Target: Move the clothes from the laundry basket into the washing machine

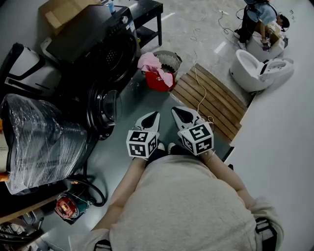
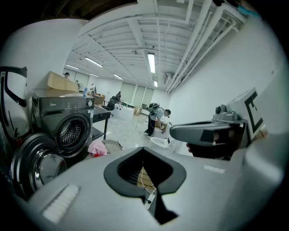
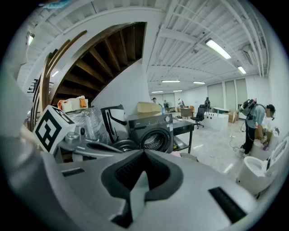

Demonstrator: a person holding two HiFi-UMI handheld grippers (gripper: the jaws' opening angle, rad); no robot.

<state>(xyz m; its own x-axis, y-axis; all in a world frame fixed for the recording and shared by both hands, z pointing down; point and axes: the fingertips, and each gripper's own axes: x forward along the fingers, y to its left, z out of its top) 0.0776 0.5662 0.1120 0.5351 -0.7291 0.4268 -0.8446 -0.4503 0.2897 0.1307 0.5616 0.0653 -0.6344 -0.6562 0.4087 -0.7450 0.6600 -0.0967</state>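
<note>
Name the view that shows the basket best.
Head view: it looks down into the basket, showing its rim and the pink and red clothes in it. The left gripper view shows it small, beside the washer; the right gripper view only a sliver.

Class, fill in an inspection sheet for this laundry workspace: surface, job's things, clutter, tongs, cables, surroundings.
Surface: grey floor, wooden slat mat.
Job's things: laundry basket holds pink and red clothes; washing machine door open.
Clutter: plastic-wrapped bundle, cardboard box on the washing machine.
Tongs: left tongs and right tongs shut, empty.
Cables: white cable across the mat.
Surroundings: toilet, person working beyond.
</note>
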